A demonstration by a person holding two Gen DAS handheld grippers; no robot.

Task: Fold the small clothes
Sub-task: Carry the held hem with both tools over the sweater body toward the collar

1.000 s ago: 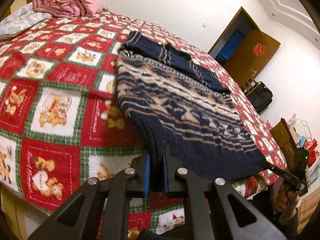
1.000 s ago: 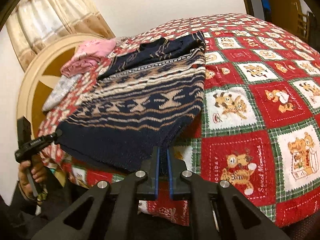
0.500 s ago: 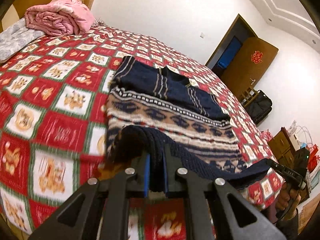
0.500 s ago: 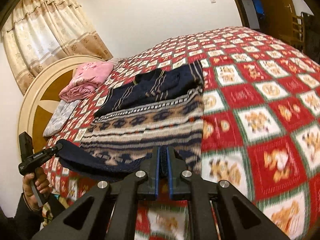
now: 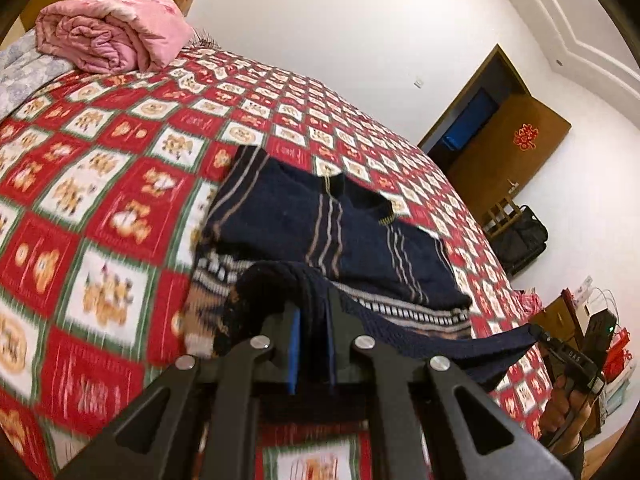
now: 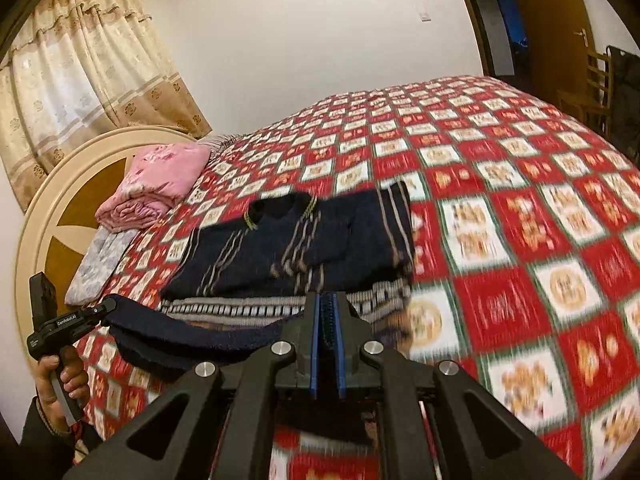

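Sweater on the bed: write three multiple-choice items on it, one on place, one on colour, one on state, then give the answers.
1. Where does the folded pink quilt lie?
A. by the headboard
B. on the sweater
C. on the floor

2. What colour is the sweater mainly?
A. yellow
B. navy
C. white

3. How is the sweater's hem held?
A. lying free
B. by one gripper
C. by both grippers

Answers: 1 A, it sits at the head of the bed against the headboard. 2 B, dark blue knit with tan stripes. 3 C, the left gripper and right gripper each pinch one end.
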